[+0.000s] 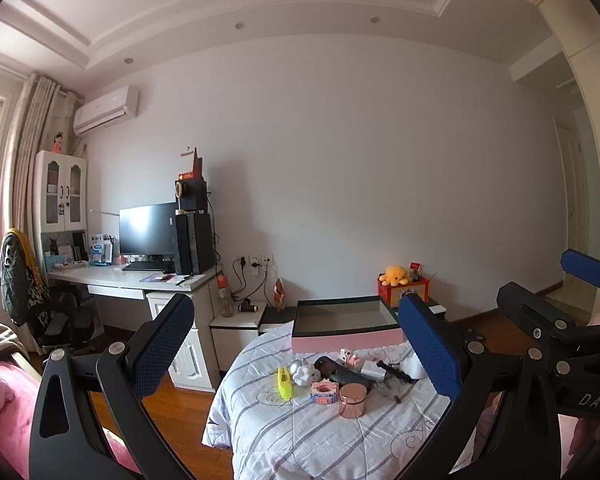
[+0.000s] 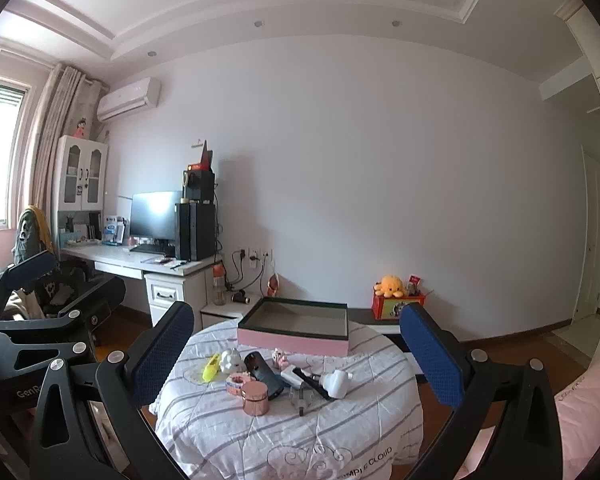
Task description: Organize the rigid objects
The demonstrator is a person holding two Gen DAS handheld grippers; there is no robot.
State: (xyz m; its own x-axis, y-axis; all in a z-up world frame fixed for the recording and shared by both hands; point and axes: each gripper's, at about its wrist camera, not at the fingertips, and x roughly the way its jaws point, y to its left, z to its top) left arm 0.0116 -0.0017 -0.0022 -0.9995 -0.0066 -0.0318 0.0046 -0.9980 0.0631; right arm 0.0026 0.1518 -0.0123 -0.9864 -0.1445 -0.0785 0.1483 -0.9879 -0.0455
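Several small objects lie on a table covered with a striped white quilt (image 1: 284, 436) (image 2: 340, 428): a rose-gold tin (image 1: 352, 400) (image 2: 255, 397), a yellow comb-like item (image 1: 284, 383) (image 2: 211, 367), a white figure (image 1: 302, 373) (image 2: 231, 360), a black case (image 1: 342, 375) (image 2: 262, 374), a tape roll box (image 1: 324, 392) (image 2: 236, 383) and a white charger (image 2: 337, 384). An open pink box (image 1: 346, 326) (image 2: 296, 328) stands at the table's far edge. My left gripper (image 1: 296, 344) and right gripper (image 2: 296, 354) are open, empty, raised short of the table.
A desk (image 1: 132, 278) with monitor and computer tower stands at the back left, with a chair (image 1: 40, 304). A low cabinet holds a red box with a yellow plush (image 1: 398, 280) (image 2: 392, 290). Pink bedding (image 2: 588, 408) lies right. The other gripper shows at each view's edge.
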